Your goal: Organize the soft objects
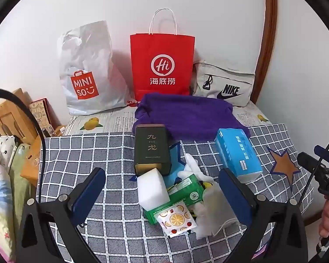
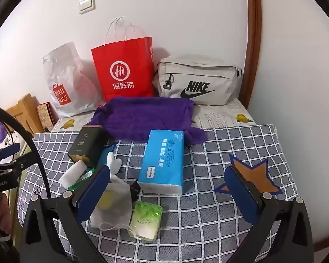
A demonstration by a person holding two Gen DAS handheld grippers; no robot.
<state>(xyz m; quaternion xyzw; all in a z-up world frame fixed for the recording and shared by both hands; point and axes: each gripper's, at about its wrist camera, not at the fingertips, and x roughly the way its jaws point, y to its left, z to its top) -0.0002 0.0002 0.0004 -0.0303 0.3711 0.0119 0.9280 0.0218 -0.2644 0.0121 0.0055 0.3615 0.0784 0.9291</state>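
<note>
**On the checked cloth, both tools gape over a heap of soft goods**

Across the grey checked cloth (image 1: 111, 153) lies a loose cluster of items. The left tool (image 1: 162, 194) hangs above it with its blue pads spread wide, gripping nothing; between them sit a white foam block (image 1: 151, 185), a green wipes pack (image 1: 179, 197), a small fruit-print packet (image 1: 175, 219) and a translucent drawstring pouch (image 1: 215, 210). A white glove (image 1: 192, 167) pokes out behind the wipes, and a dark tin (image 1: 151, 149) with gold characters touches the far side of the foam block.

The right tool (image 2: 167, 194) is likewise spread wide and empty. Its left pad overlaps the drawstring pouch in the right wrist view, and a small green tissue pack (image 2: 145, 220) lies just beside that pouch. A blue tissue pack (image 2: 163, 160) rests between the pads, farther off, its far end near a purple towel (image 2: 147, 116).

Against the wall stand a white Miniso bag (image 1: 85, 72), a red paper bag (image 1: 162, 65) and a grey Nike pouch (image 2: 197, 81).
</note>
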